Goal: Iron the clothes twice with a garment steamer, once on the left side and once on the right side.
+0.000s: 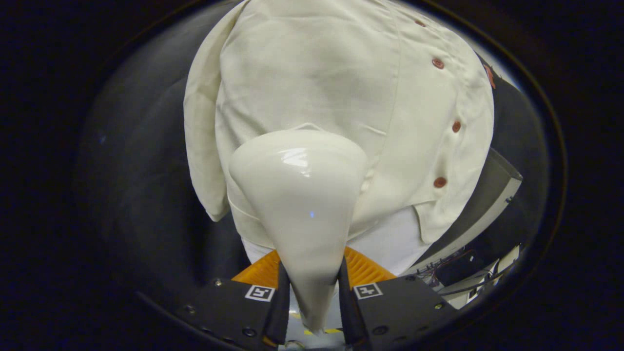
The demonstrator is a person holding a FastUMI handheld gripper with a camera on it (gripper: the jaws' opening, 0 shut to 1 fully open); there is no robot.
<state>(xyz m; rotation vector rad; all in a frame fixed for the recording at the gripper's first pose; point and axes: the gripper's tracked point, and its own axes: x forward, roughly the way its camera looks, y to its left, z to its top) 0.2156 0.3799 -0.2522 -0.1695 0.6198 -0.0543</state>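
Observation:
A cream garment steamer (302, 195) widens from a narrow handle to a broad glossy head. Both fingers (282, 297) of my gripper (312, 292) press on its handle, so the gripper is shut on it. The head rests against the lower left half of a cream shirt (317, 78) that hangs just ahead. A row of red-brown buttons (440, 182) runs down the shirt to the right of the steamer head. The shirt's left sleeve (202, 136) hangs down beside the head.
White cloth (390, 243) shows under the shirt's hem. To the lower right stand a grey-and-white slanted panel (487, 204) and some cables (453, 268). Dark booth cloth (141, 170) lies behind and to the left of the shirt.

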